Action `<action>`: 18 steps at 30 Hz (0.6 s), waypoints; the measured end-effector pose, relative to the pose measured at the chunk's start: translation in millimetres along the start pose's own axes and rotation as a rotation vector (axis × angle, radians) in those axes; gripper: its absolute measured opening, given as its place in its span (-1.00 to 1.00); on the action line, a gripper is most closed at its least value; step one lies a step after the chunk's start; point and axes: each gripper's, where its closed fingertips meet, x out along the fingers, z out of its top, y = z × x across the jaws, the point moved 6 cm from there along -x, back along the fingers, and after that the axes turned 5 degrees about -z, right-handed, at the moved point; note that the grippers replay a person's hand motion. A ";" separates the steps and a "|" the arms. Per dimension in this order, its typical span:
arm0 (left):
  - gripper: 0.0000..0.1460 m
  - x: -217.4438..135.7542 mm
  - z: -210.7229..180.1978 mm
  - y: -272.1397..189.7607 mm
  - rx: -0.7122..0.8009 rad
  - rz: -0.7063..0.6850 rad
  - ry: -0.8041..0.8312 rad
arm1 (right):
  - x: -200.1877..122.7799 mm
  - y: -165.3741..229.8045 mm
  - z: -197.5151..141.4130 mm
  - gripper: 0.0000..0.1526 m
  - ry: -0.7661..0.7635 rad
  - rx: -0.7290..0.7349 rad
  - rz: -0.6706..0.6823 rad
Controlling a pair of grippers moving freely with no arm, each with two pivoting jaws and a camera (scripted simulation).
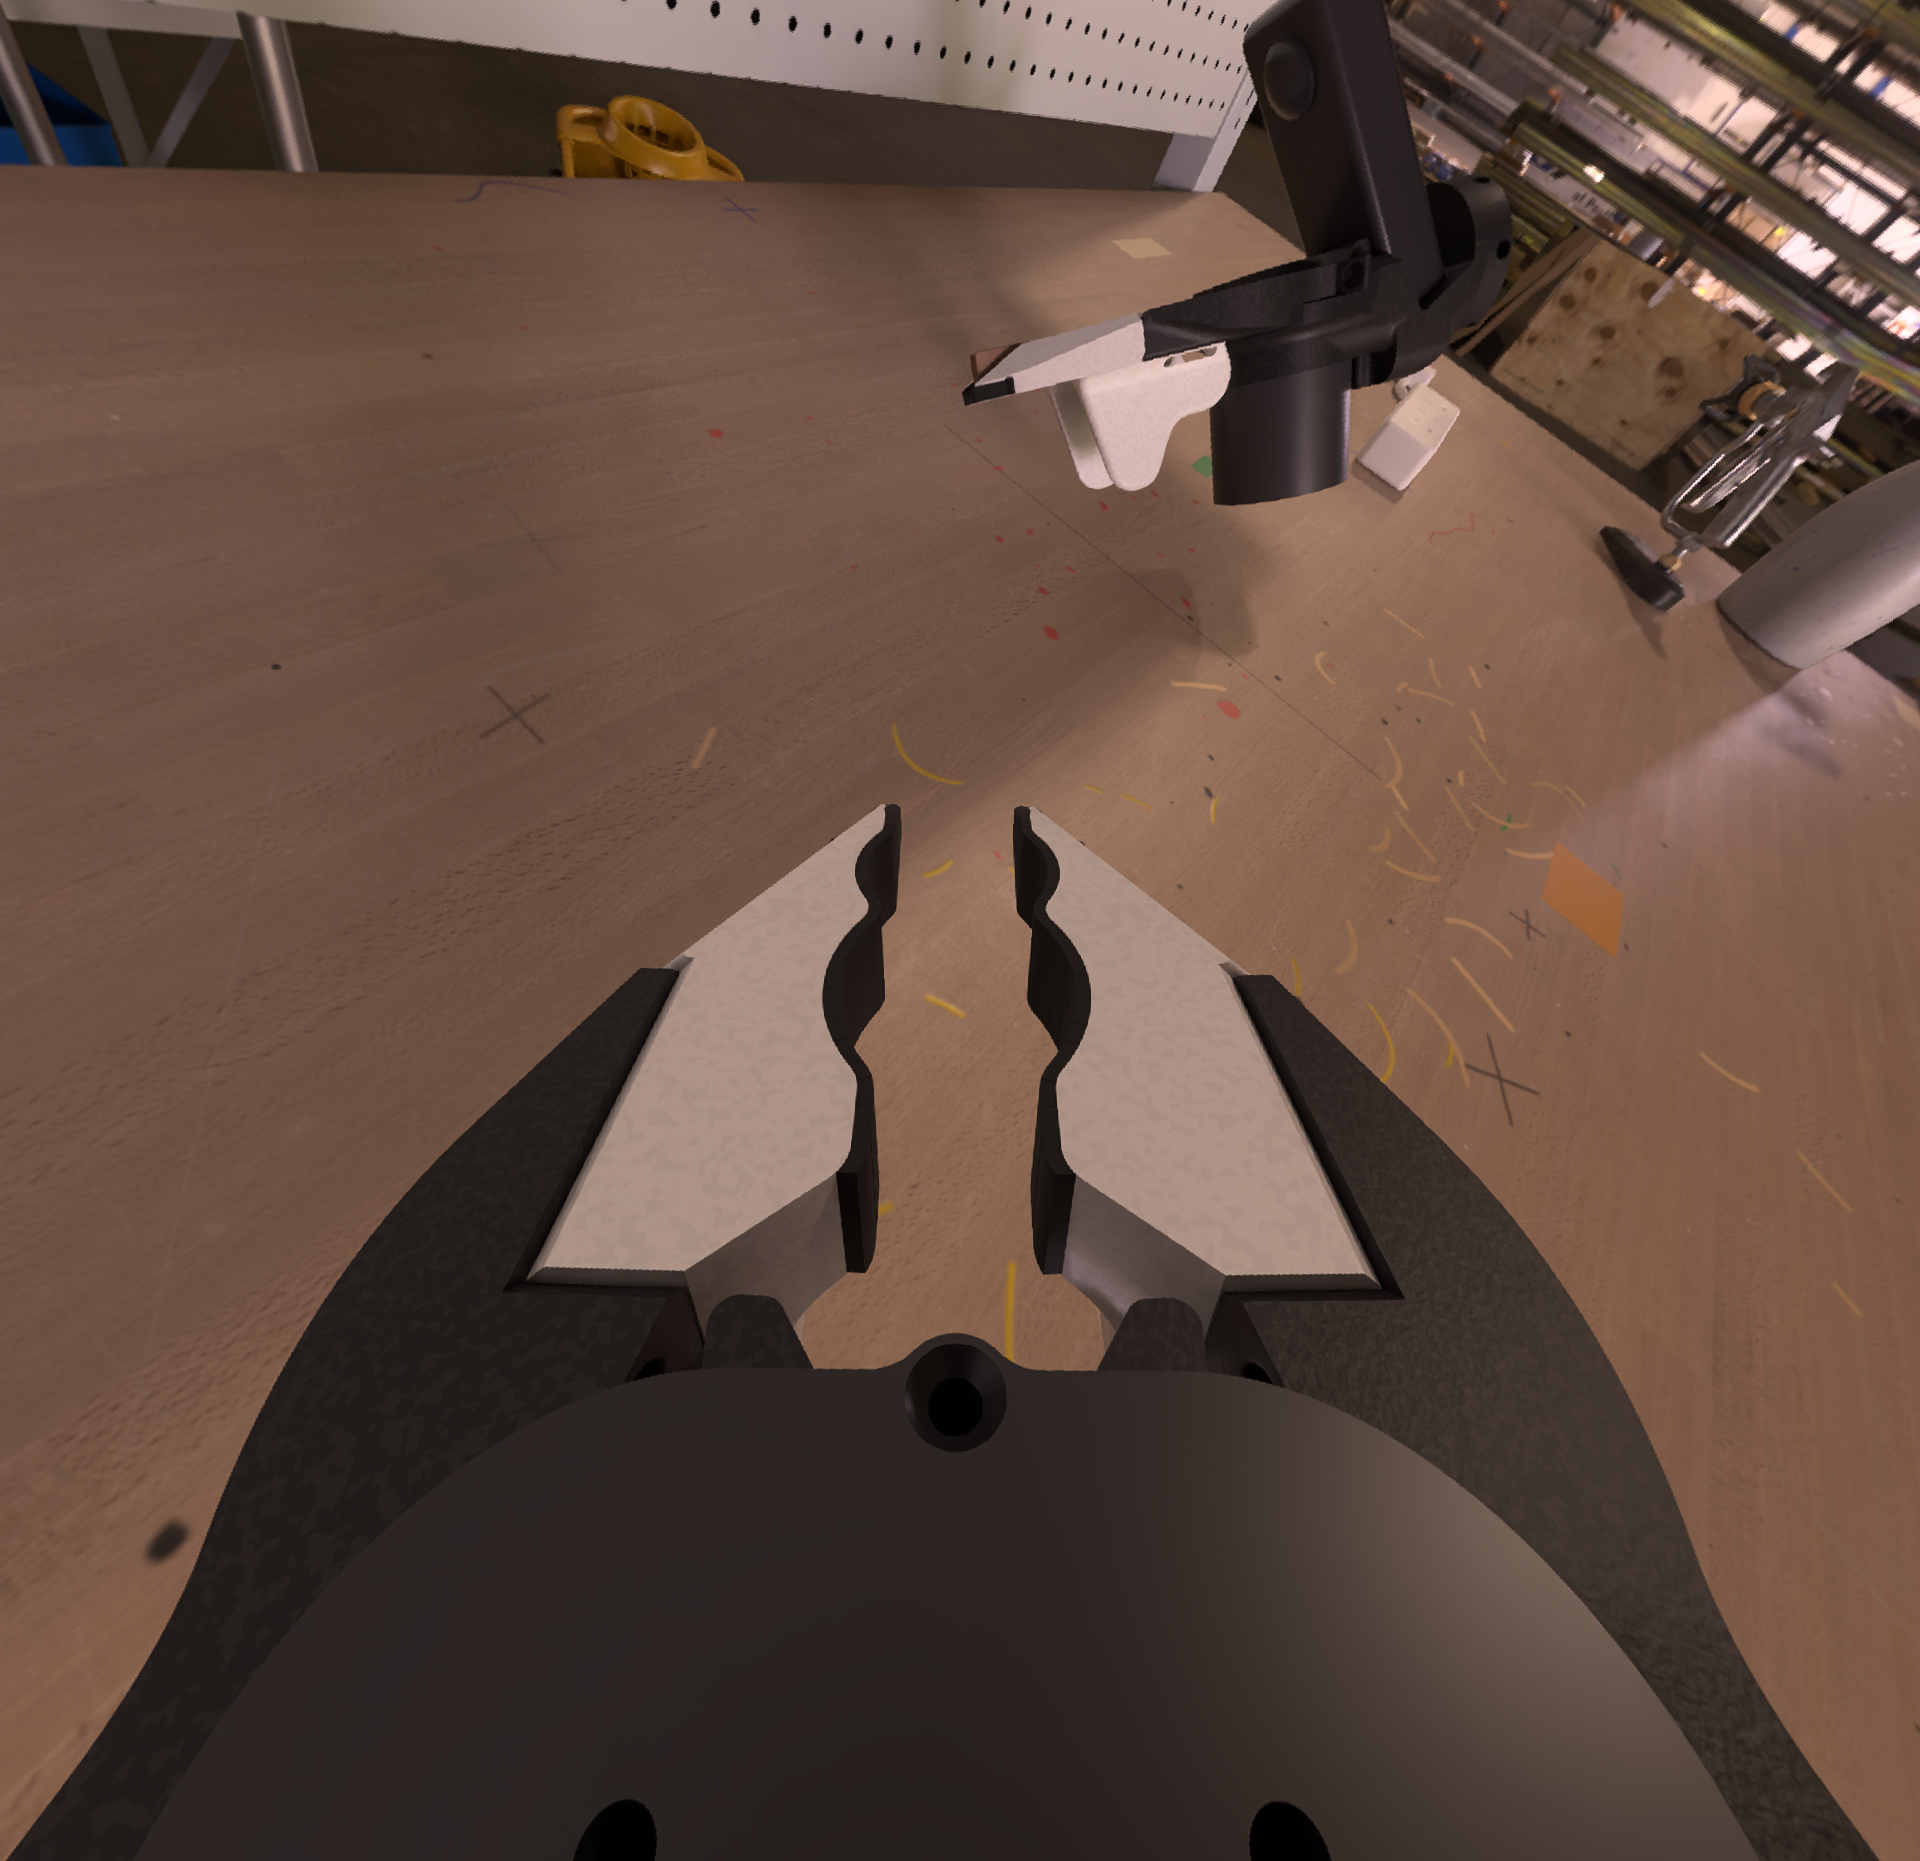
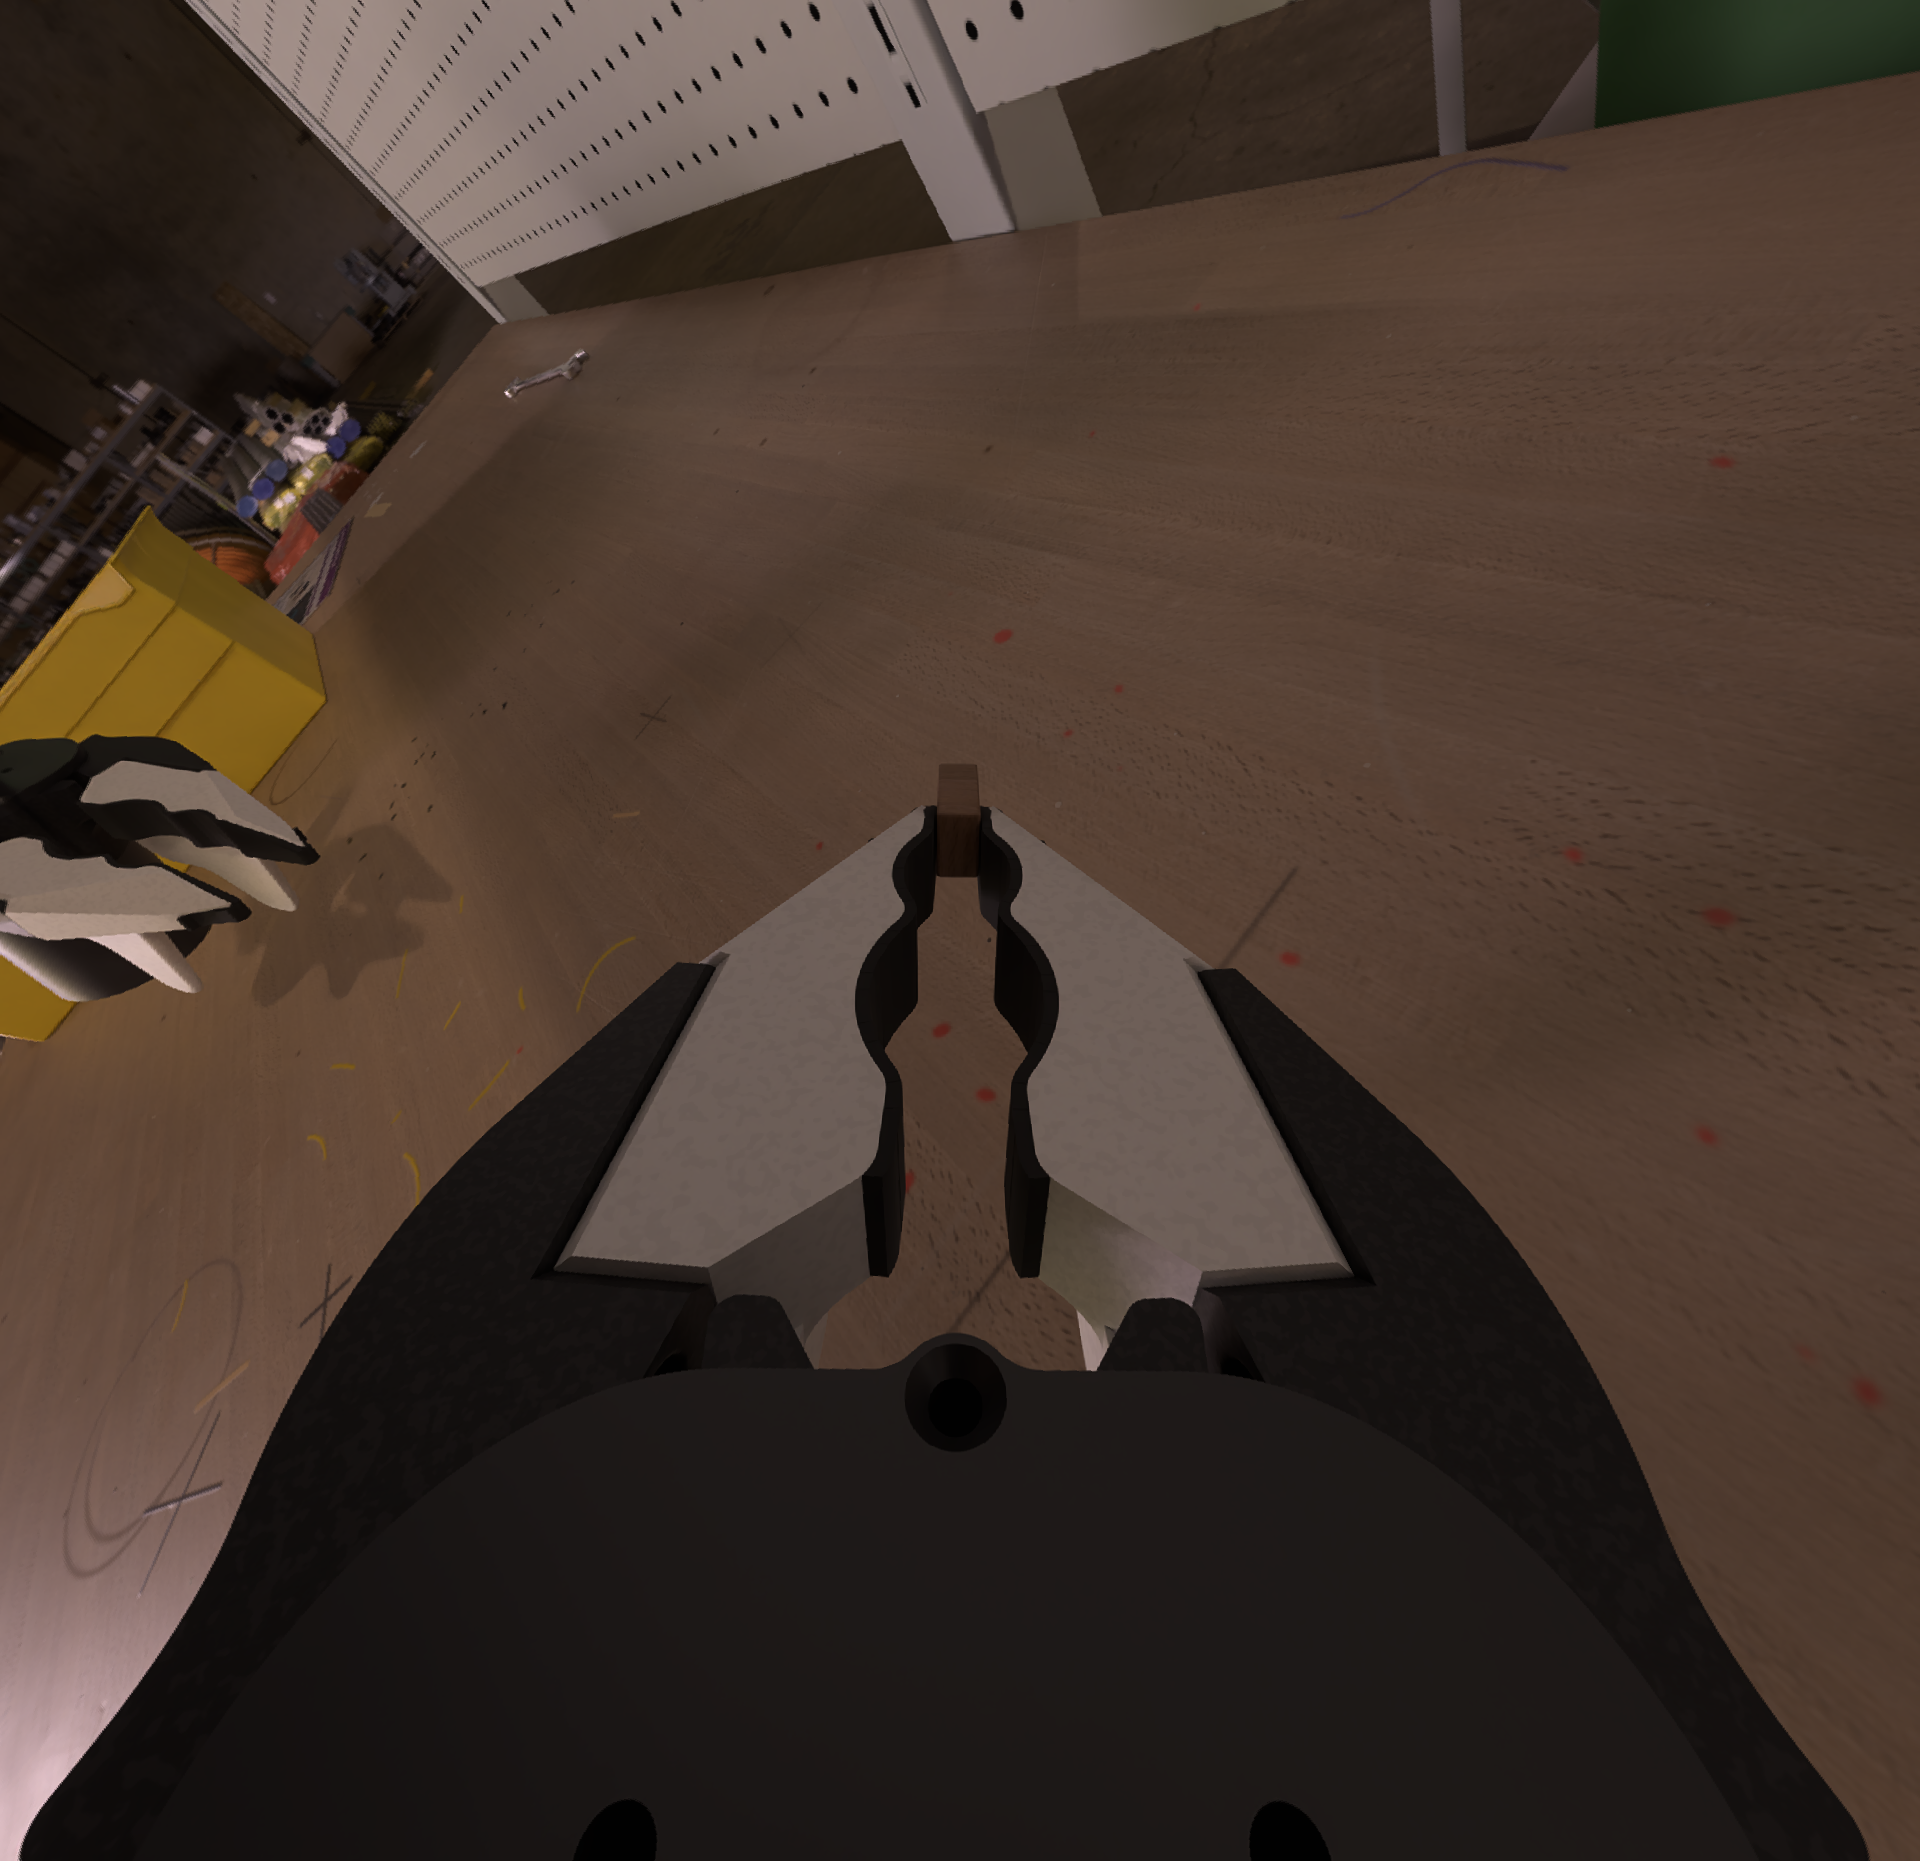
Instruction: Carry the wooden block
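In the right wrist view my right gripper (image 2: pixel 957 824) is shut on a small brown wooden block (image 2: pixel 957 832), pinched upright between the fingertips and held above the wooden workbench (image 2: pixel 1351 616). The left wrist view shows the right gripper (image 1: pixel 987 388) in the air at upper right, with a sliver of the block (image 1: pixel 987 360) at its tip. My left gripper (image 1: pixel 956 824) is open and empty, hovering over the bench (image 1: pixel 416 564). It also shows at the left edge of the right wrist view (image 2: pixel 281 871).
A white pegboard (image 1: pixel 831 14) backs the bench. A yellow tool (image 1: pixel 639 141) lies at the far edge. A yellow bin (image 2: pixel 166 668) and a small wrench (image 2: pixel 545 375) sit to the left. A white box (image 1: pixel 1408 440), a clamp (image 1: pixel 1714 502) and a grey cylinder (image 1: pixel 1829 575) stand on the right.
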 end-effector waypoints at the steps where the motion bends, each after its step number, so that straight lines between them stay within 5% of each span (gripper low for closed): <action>1: -0.71 0.1 -0.5 0.1 -0.010 -0.004 -0.003 | 0.0 -0.1 -0.1 -0.92 0.001 0.001 -0.002; 18: -0.70 2.8 -5.7 -5.0 -0.049 -0.050 0.030 | 0.7 1.8 -0.6 -0.92 0.004 -0.013 -0.005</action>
